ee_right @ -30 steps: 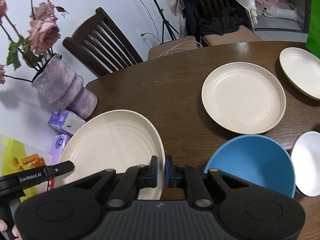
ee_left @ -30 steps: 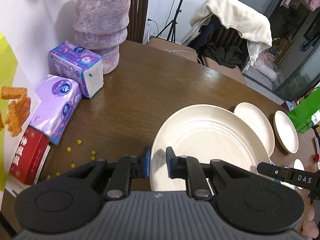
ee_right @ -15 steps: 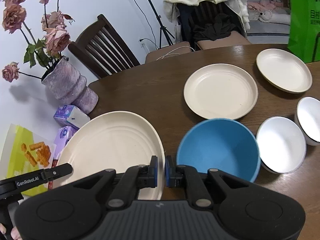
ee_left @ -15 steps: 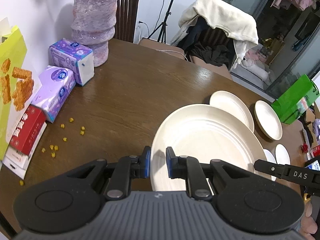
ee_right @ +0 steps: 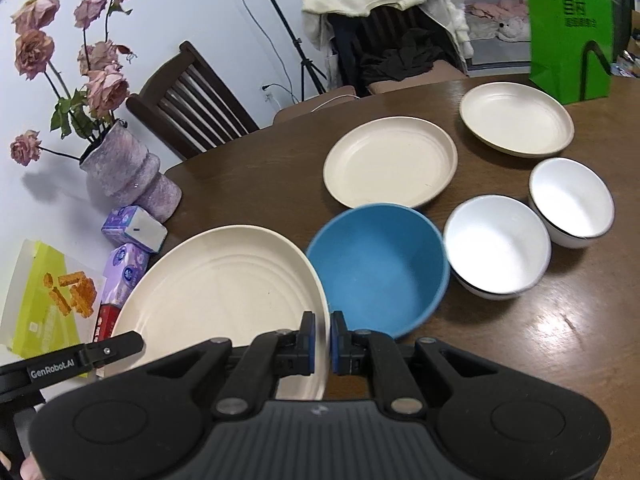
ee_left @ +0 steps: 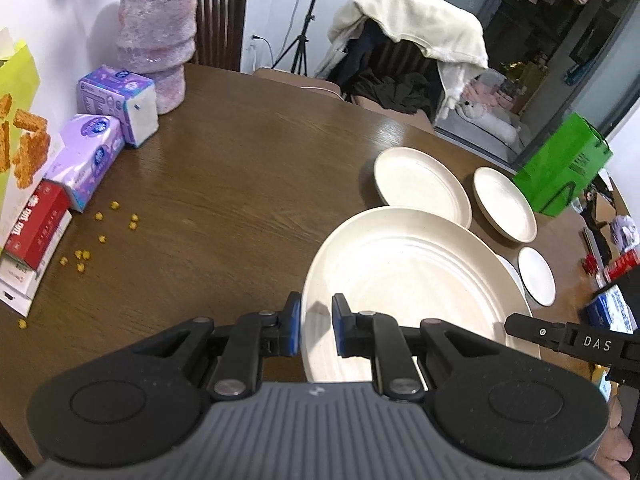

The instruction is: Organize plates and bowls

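A large cream plate (ee_left: 412, 288) is held off the brown table (ee_left: 240, 168) by both grippers. My left gripper (ee_left: 316, 328) is shut on its left rim. My right gripper (ee_right: 322, 344) is shut on the right rim of the same large plate (ee_right: 224, 292), right beside a blue bowl (ee_right: 380, 268). On the table beyond lie a medium cream plate (ee_right: 390, 160) and a deeper cream plate (ee_right: 516, 118). Two white bowls (ee_right: 496, 248) (ee_right: 572, 200) stand to the right of the blue one.
A purple vase (ee_left: 156, 40) with roses, tissue packs (ee_left: 120, 104), a red box (ee_left: 36, 228) and scattered yellow bits (ee_left: 100, 236) fill the table's left side. A green bag (ee_right: 568, 28) stands at the far right. A wooden chair (ee_right: 188, 96) is behind the table.
Both grippers have carried the large plate away from the vase and toward the other dishes. The blue bowl, both white bowls and the green bag have come fully into view.
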Action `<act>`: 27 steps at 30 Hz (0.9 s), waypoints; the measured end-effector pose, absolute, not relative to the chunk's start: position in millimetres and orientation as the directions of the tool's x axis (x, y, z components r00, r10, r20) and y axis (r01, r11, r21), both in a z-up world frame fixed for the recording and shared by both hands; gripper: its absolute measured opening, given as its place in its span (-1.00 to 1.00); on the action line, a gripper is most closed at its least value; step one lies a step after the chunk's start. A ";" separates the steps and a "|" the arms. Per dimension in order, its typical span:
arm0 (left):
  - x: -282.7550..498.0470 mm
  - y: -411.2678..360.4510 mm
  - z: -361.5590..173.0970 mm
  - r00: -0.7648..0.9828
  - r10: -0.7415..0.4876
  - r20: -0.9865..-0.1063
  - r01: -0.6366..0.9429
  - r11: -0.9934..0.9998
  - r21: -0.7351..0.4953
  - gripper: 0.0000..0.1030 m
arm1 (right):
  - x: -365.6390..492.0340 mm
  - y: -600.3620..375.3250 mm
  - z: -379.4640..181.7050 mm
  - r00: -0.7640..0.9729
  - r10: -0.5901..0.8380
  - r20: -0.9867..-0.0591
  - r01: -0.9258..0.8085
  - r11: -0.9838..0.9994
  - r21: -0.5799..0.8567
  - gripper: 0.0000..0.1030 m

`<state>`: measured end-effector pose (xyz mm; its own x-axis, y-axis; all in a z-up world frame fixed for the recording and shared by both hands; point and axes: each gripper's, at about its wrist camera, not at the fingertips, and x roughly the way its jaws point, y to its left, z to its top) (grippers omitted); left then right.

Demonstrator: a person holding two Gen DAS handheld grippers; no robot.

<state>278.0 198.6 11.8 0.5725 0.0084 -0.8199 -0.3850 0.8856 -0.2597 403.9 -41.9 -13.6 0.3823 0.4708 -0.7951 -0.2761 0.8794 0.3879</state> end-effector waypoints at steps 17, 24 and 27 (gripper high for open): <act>271.0 114.9 2.0 0.568 -0.070 -0.820 -0.277 0.922 -0.270 -0.69 | 364.6 -135.5 -21.6 0.432 0.423 -0.796 -0.191 0.906 0.378 -0.85; 272.5 85.6 -8.7 0.559 -0.106 -0.822 -0.241 0.928 -0.283 -0.69 | 352.9 -170.1 -30.4 0.446 0.394 -0.804 -0.149 0.918 0.367 -0.85; 274.1 75.3 -12.6 0.556 -0.118 -0.823 -0.228 0.930 -0.288 -0.69 | 349.3 -184.8 -34.8 0.450 0.381 -0.808 -0.133 0.923 0.361 -0.85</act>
<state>274.1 75.3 -12.6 0.5558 -0.1184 -0.8228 -0.2278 0.9302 -0.2878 349.3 -184.8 -34.8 0.4499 0.3809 -0.8078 -0.1329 0.9230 0.3612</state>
